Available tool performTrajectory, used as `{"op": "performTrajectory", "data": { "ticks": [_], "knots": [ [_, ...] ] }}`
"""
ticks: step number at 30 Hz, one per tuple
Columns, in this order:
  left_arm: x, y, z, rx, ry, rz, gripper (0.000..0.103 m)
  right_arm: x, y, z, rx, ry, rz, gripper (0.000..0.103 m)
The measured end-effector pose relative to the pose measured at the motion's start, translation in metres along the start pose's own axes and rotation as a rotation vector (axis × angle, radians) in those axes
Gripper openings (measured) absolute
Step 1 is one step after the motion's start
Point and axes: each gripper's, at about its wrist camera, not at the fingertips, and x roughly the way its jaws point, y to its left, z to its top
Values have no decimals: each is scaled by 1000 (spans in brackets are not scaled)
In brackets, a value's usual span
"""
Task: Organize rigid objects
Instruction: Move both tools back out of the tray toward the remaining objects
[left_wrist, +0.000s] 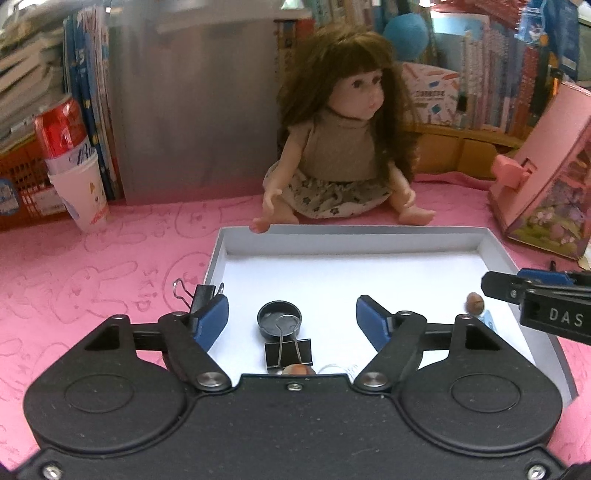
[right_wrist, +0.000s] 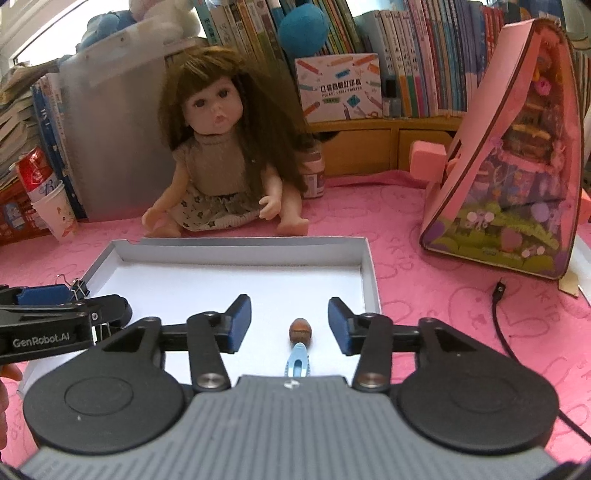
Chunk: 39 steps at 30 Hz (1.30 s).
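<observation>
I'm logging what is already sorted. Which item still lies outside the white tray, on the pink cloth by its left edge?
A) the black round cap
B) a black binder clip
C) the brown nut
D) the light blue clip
B: a black binder clip sits on the pink cloth against the outside of the white tray, while the black round cap, brown nut and light blue clip lie inside it.

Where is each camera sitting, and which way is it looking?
Left wrist: sits on the left gripper, looking forward over the white tray at the black cap and binder clip; its own open blue fingers show.
Right wrist: sits on the right gripper, looking over the tray at the acorn and light blue clip; its open fingers show.
Shared: tray, doll, acorn, and each sees the other gripper.
</observation>
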Motion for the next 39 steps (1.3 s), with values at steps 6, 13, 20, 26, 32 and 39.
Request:
{"op": "performTrajectory", "data": {
  "ticks": [6, 13, 20, 26, 32, 39],
  "knots": [
    [-21, -4, -6, 29, -35, 1, 78, -12, 0, -4, -16, -32, -2, 84],
    [-53, -3, -21, 47, -80, -29, 80, -34, 2, -15, -88, -75, 6, 90],
    [-83, -6, -47, 43, -93, -85, 82, -58, 4, -28, -124, -111, 29, 98],
    [-106, -12, -74, 55, -117, -113, 84, -76, 6, -43, -160, -133, 43, 101],
    [-124, -18, -96, 68, -141, -128, 84, -89, 5, -57, -156, -147, 58, 103],
    [-138, -21, -118, 79, -138, -143, 85, -101, 4, -73, -150, -150, 77, 103]
  ]
}}
